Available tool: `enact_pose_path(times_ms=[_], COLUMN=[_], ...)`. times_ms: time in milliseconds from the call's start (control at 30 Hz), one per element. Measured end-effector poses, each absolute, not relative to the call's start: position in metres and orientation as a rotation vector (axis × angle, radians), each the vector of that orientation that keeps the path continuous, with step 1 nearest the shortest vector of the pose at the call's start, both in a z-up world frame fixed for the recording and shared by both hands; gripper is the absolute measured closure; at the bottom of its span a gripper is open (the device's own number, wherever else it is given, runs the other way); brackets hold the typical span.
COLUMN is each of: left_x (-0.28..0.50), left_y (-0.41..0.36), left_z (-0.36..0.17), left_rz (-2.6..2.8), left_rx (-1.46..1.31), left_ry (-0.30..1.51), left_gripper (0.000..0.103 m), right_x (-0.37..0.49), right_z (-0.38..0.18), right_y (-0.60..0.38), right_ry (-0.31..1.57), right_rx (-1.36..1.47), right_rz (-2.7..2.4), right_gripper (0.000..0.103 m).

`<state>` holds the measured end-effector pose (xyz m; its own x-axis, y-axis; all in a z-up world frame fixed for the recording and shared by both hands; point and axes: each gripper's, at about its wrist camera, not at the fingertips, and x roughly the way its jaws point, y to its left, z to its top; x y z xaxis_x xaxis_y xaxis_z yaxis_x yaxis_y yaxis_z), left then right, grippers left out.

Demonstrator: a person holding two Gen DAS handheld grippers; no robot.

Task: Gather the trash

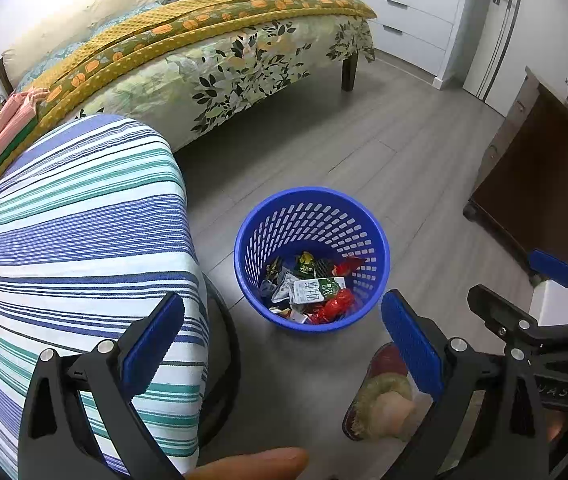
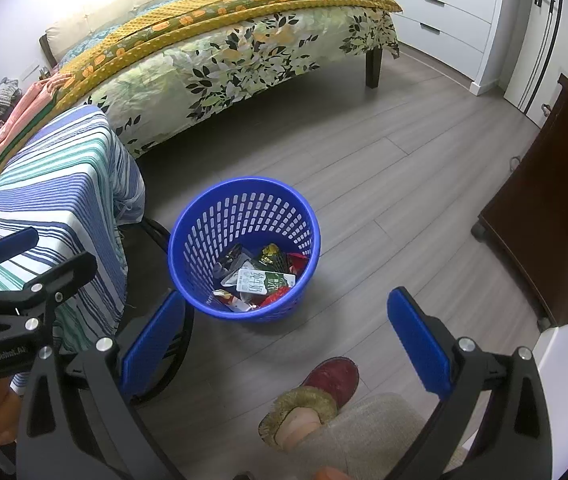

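A blue perforated waste basket (image 1: 311,200) (image 2: 244,186) stands on the grey wood floor and holds several wrappers and a white-and-green carton (image 1: 316,289) (image 2: 265,281). My left gripper (image 1: 282,344) hangs open above and just short of the basket, nothing between its blue pads. My right gripper (image 2: 286,344) is open too, empty, a little nearer than the basket. Each gripper shows at the edge of the other's view: the right gripper (image 1: 524,300) and the left gripper (image 2: 24,256).
A table under a striped cloth (image 1: 68,240) (image 2: 56,200) stands left of the basket. A bed (image 1: 212,52) (image 2: 224,40) lies behind. A dark wooden cabinet (image 1: 540,176) (image 2: 556,208) is on the right. The person's slippered foot (image 1: 384,396) (image 2: 316,396) is near the basket.
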<state>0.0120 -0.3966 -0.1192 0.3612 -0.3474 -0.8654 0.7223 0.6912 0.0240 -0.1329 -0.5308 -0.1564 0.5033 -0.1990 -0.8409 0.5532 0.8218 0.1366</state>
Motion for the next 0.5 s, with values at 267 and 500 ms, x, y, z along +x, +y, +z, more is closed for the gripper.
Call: enact_pose_path(times_ms=[267, 500], left_x=[0.0119, 0.0138], left_y=[-0.3962, -0.3942], left_z=[-0.1194, -0.1187], left_rz=[-0.717, -0.716], left_rx=[0.444, 0.444], left_ry=[0.976, 0.979], left_gripper=[0.005, 0.005], right_x=[-0.1335, -0.1329], right_z=[-0.1563, -0.1565], right_y=[-0.5322, -0.5333], right_ry=[0.942, 0.942], right_rx=[0.420, 0.421], right_rz=[-0.469, -0.469], right_gripper=[0.004, 0.004])
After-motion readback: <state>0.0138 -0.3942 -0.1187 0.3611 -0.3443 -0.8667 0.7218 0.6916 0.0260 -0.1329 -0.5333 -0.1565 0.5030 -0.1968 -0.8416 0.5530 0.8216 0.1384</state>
